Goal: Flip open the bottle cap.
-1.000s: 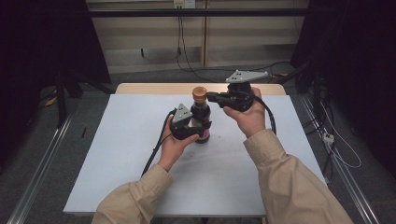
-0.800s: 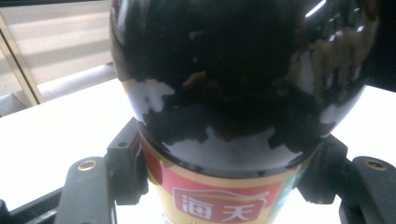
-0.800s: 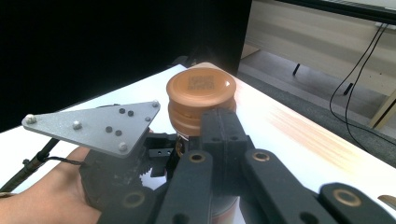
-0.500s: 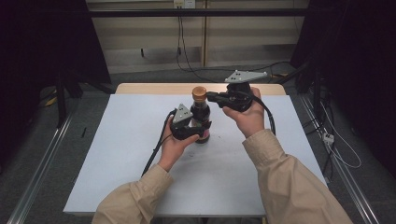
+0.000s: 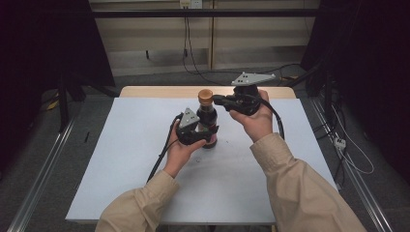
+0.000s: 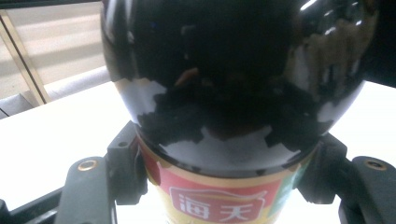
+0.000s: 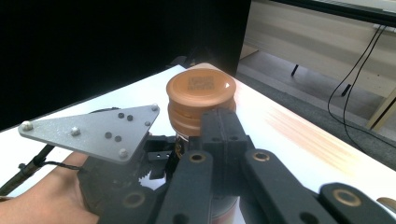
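Bare table [image 5: 121, 159] lies open all round; only the upright bottle [image 5: 207, 118] stands mid-table.

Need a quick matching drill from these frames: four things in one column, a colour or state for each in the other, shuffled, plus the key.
Things:
1. bottle
2. cap
3. left gripper
4. right gripper

States:
A. shut, empty, jaws next to the cap
B. brown, on top of the bottle
C. upright on the table, dark with a red label
D. shut on the bottle's body

Pairs: 1-C, 2-B, 3-D, 4-A
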### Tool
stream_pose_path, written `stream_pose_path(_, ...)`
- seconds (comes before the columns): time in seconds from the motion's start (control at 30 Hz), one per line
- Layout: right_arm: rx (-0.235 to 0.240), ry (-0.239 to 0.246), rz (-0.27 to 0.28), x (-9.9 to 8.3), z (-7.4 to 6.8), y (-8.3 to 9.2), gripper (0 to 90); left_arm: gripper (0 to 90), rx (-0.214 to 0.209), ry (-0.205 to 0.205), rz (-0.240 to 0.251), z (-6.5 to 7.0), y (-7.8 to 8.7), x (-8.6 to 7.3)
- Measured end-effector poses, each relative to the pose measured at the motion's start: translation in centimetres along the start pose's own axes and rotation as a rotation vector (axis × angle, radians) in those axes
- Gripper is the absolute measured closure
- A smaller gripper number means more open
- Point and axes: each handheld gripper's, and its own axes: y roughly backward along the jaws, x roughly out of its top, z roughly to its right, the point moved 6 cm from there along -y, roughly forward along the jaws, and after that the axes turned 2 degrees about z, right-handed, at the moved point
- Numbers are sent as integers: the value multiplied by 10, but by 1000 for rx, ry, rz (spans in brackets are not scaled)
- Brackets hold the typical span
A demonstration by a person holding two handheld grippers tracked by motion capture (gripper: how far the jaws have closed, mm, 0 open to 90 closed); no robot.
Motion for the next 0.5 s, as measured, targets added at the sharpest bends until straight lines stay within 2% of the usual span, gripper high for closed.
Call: stream_pose_path(0.5,-1,-10,5,0,0,0,900,317,-1,-9,-2,0,0,-1)
